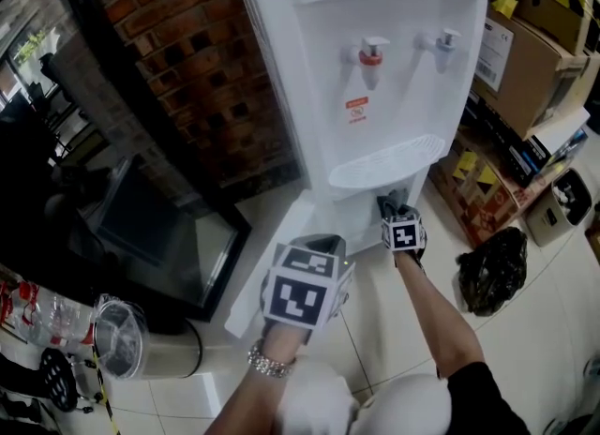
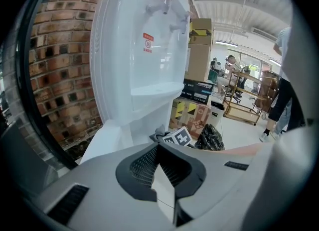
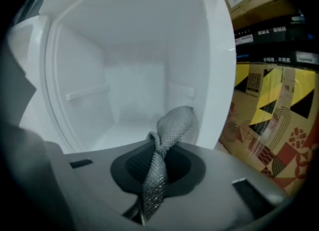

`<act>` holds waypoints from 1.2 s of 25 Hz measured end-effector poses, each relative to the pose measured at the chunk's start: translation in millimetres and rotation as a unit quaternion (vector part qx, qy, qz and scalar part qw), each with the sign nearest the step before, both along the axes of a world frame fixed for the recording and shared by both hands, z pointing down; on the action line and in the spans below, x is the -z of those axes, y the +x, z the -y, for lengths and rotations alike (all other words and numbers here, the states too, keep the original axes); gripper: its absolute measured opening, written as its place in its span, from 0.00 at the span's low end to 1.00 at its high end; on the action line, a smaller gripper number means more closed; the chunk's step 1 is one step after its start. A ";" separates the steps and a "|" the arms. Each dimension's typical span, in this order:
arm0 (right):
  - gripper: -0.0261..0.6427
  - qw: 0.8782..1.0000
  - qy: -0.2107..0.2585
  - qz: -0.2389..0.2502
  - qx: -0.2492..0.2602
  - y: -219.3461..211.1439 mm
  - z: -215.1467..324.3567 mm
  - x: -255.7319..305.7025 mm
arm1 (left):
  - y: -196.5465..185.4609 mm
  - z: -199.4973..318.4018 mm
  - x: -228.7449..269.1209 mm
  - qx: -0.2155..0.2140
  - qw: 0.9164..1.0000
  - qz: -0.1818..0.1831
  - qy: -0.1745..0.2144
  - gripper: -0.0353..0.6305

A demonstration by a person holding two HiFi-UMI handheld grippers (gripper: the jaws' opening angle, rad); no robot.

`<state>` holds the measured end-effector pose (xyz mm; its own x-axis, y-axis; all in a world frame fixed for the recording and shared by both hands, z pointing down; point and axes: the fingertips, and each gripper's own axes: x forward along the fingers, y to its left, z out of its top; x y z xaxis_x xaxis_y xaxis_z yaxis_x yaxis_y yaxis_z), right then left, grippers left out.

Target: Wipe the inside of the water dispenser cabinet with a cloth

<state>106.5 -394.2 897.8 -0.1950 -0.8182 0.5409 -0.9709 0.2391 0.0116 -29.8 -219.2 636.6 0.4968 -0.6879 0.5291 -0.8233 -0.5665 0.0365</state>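
The open white plastic cabinet (image 3: 134,85) lay straight ahead of the nearer right gripper (image 3: 157,151), clamped on a twisted grey mesh cloth (image 3: 172,125); the left gripper (image 2: 158,151) sat closed, empty.

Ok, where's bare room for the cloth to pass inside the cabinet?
The cabinet floor is bare between the left-wall rail and the right-wall ledge, back to the rear wall. Crowded just outside: cardboard boxes beside the opening's right edge.
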 end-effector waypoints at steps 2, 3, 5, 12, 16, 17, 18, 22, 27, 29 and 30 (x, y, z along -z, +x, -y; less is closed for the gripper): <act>0.08 1.000 0.006 0.018 0.016 -20.2 -2.0 5.8 | 1.4 1.6 -1.4 0.002 1.000 0.009 0.003 0.06; 0.08 0.999 0.009 0.025 0.030 -34.2 -3.4 8.4 | 1.6 2.1 -1.8 0.003 1.000 0.014 0.005 0.06; 0.08 0.997 0.016 0.043 0.067 -67.9 -9.0 12.8 | 1.1 2.2 -2.3 0.005 1.000 0.017 0.005 0.06; 0.08 0.981 -0.016 0.053 0.187 -142.9 -36.5 -7.1 | -3.0 0.9 1.3 0.010 1.000 0.015 0.007 0.06; 0.08 0.989 -0.040 0.025 0.141 -97.0 -24.6 -32.9 | -1.1 -1.4 1.7 0.005 1.000 0.014 0.007 0.06; 0.08 0.992 -0.039 0.015 0.116 -77.9 -18.9 -32.0 | -0.7 -1.0 1.6 0.005 1.000 0.013 0.007 0.06; 0.08 0.996 -0.035 0.001 0.087 -57.3 -13.6 -28.5 | -0.1 -0.3 1.2 0.005 1.000 0.011 0.007 0.06; 0.08 0.999 -0.031 -0.034 -0.013 9.9 -8.0 -25.6 | 6.1 2.5 -1.4 0.000 1.000 0.008 0.005 0.06; 0.08 1.000 0.000 0.006 -0.021 6.1 -6.0 -1.5 | 7.7 1.4 -1.9 -0.005 1.000 0.009 0.001 0.06; 0.08 0.999 -0.001 0.032 0.003 -13.8 -5.8 -2.3 | 5.7 1.7 -2.5 -0.002 1.000 0.010 0.000 0.06; 0.08 0.998 0.004 0.048 0.026 -30.2 -6.4 1.3 | 4.6 1.7 -2.7 -0.001 1.000 0.010 -0.001 0.06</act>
